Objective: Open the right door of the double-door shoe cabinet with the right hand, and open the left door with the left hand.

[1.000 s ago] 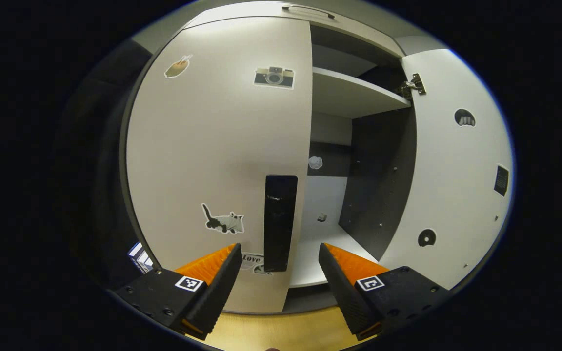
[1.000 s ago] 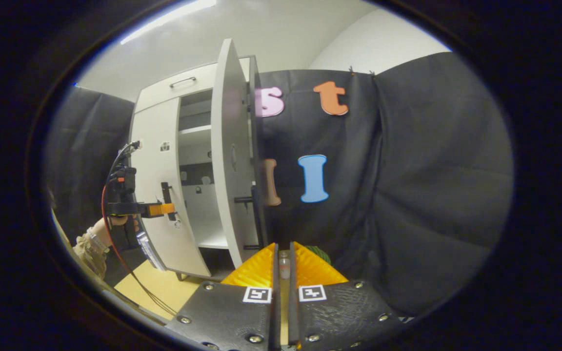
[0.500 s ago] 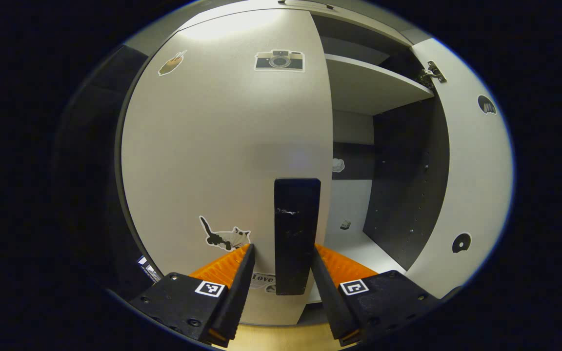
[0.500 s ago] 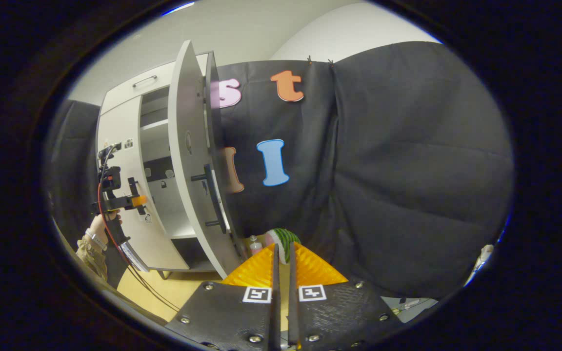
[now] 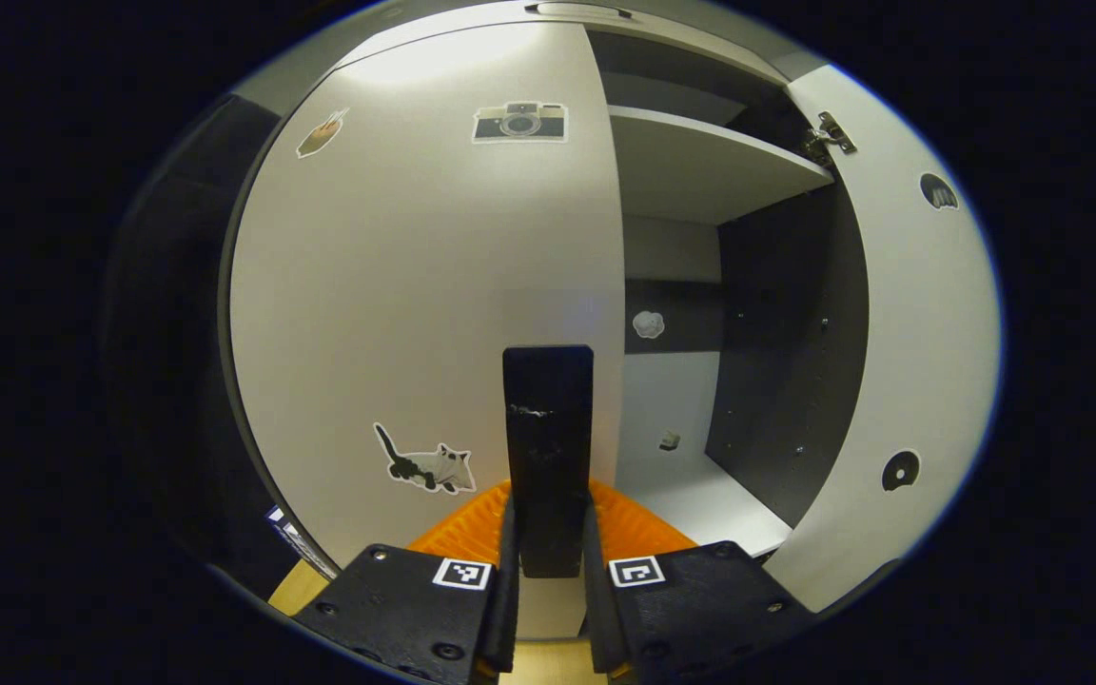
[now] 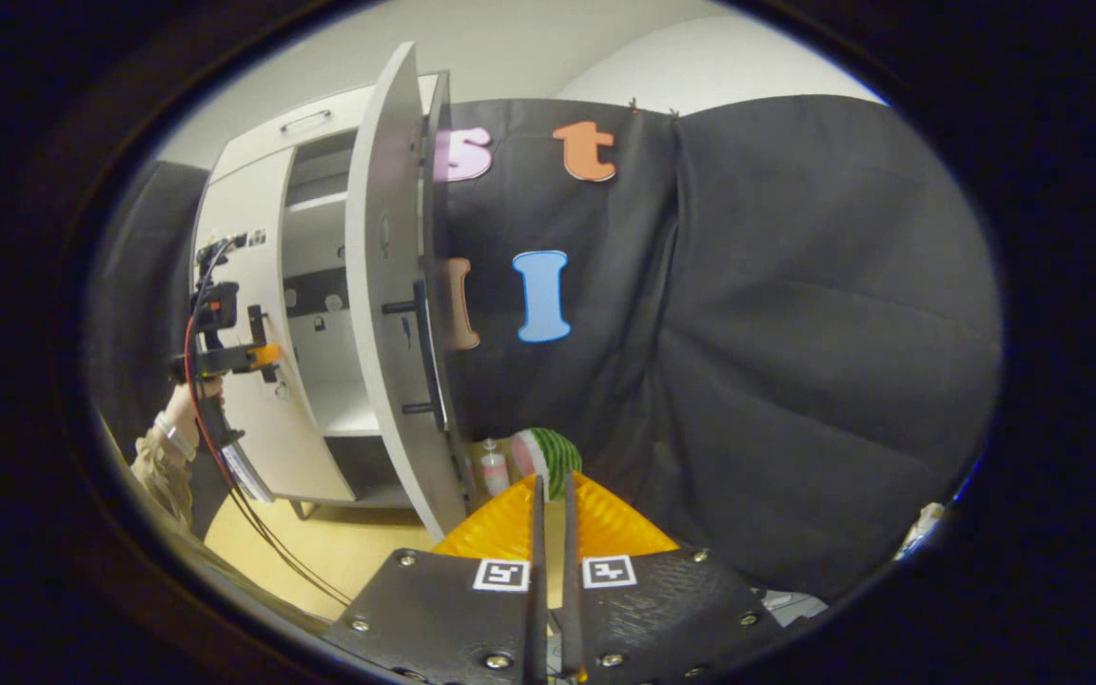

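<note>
- Left gripper point(image 5: 548, 533): in the left gripper view its two black, orange-ribbed fingers rise from the bottom centre and are clamped on either side of the left door handle point(image 5: 548, 447), a flat, glossy black bar whose long axis runs vertically.
- Left door point(image 5: 424, 314): a smooth matte-white panel across the left and centre of that frame, flush with the cabinet front, bearing a camera sticker point(image 5: 519, 122) at the top and a cat sticker point(image 5: 422, 463) low down.
- Right door point(image 6: 384, 285): in the right gripper view it stands swung wide at upper left, seen edge-on, its thin black bar handle point(image 6: 426, 352) upright on its outer face.
- Cabinet interior point(image 5: 691, 181): white shelf, dark side wall.
- Right gripper point(image 6: 548, 514): at the bottom centre of its own view, fingers drawn together with just a sliver between, gripping nothing, aimed toward the black cloth.
</note>
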`<move>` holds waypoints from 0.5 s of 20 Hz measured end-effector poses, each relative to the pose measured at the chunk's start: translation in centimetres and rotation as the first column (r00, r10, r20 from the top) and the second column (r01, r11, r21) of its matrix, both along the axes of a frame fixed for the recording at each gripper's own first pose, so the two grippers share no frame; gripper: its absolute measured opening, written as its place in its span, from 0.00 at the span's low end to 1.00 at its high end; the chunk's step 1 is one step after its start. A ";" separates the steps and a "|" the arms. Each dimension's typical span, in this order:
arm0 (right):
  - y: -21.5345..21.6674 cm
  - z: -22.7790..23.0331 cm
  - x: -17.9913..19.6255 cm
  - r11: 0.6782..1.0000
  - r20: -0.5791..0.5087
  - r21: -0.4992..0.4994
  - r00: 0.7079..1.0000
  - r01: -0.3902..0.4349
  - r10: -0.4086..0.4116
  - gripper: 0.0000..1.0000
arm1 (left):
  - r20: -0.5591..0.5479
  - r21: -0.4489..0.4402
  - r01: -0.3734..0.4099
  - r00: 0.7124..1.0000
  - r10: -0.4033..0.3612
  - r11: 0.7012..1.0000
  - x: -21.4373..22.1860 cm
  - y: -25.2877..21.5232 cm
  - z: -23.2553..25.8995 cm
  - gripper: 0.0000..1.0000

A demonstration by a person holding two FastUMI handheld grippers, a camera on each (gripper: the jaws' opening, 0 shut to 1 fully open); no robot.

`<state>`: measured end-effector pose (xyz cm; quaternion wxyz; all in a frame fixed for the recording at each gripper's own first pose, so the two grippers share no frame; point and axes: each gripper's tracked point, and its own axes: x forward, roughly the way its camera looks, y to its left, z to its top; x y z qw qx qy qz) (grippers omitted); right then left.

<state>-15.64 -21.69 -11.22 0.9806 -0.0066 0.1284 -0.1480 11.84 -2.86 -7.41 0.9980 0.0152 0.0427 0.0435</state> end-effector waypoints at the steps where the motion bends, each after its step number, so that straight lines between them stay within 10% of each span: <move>1: 0.1 -0.4 0.1 1.000 -0.011 -0.005 1.000 -0.005 0.005 0.06 | 0.000 0.004 0.003 1.000 -0.003 1.000 0.0 0.0 0.0 0.30; 10: 1.8 -1.5 2.1 0.996 -0.061 -0.024 0.995 -0.084 0.083 0.06 | -0.013 -0.026 0.043 0.999 -0.044 0.999 -1.7 0.0 -0.1 0.21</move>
